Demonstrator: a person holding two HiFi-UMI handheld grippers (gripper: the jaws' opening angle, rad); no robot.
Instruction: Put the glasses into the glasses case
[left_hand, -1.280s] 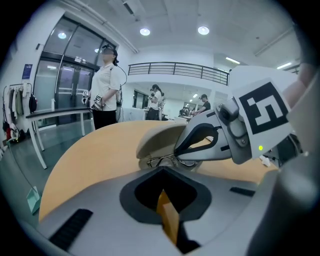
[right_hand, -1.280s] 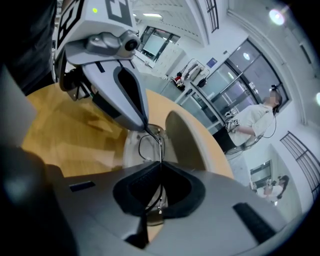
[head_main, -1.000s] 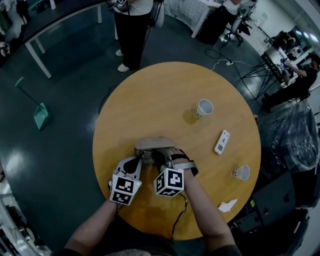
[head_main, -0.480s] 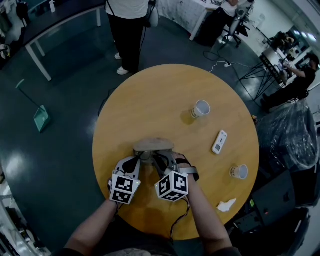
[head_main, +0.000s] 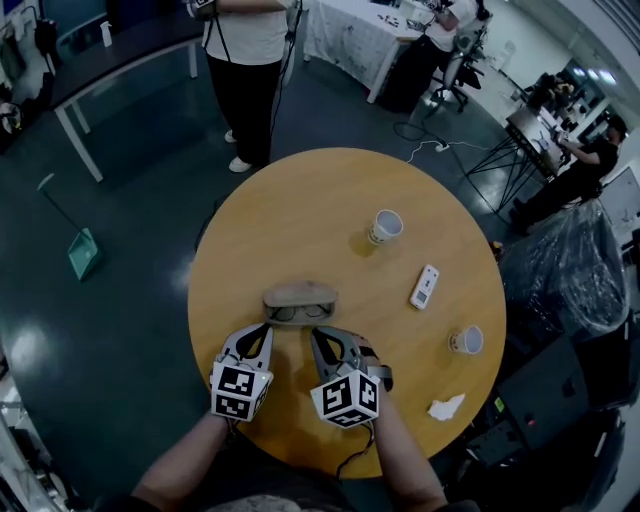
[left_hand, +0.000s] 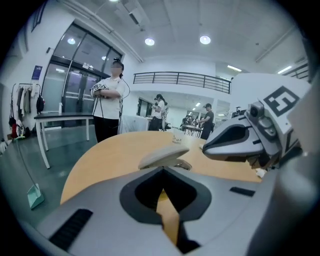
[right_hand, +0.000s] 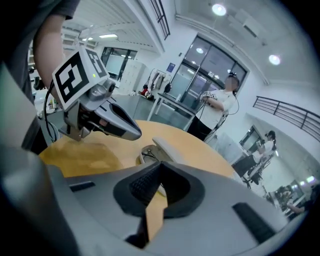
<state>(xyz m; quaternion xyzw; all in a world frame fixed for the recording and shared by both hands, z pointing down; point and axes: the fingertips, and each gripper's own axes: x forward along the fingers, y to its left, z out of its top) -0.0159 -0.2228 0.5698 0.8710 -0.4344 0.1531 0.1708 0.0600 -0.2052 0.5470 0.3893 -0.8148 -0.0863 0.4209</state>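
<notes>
With your left gripper (head_main: 264, 329) and right gripper (head_main: 318, 333) both closed on nothing just short of the glasses case (head_main: 300, 294), its lid raised over the glasses (head_main: 297, 313) lying inside, steady the base and press the lid down evenly.

table (head_main: 300, 200) | far cup (head_main: 385, 226), near cup (head_main: 465, 340) (well apart) | remote (head_main: 424, 286) between | tissue (head_main: 445, 406) near edge
</notes>
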